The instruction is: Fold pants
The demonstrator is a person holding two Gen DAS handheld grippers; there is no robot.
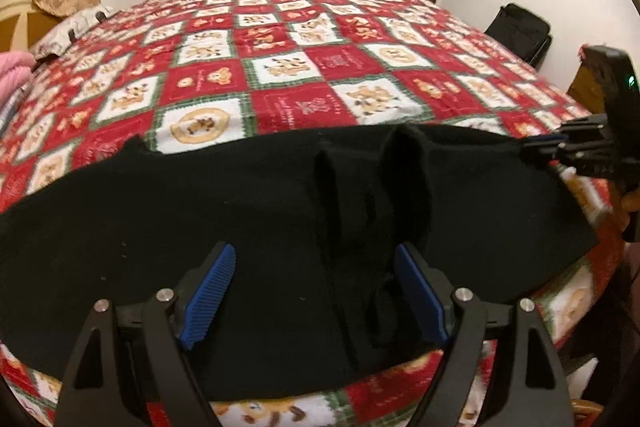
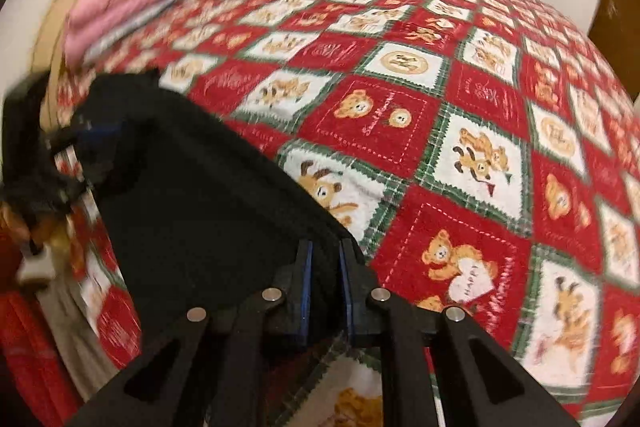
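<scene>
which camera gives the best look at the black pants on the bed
The left wrist view: the black pants lie spread across the quilt nearly whole, creases visible, with the left claw open above them. The right wrist view shows only one blurred end, its edge pinched in the right claw.

the bedspread (image 2: 460, 75) carries stitched script on its red squares, too blurred to read for sure. just ahead of the right tongs (image 2: 325, 291), the white heart (image 2: 469, 285) a bear holds seems to say "i love you". the bear square (image 2: 372, 123) beyond has unreadable cursive.
</scene>
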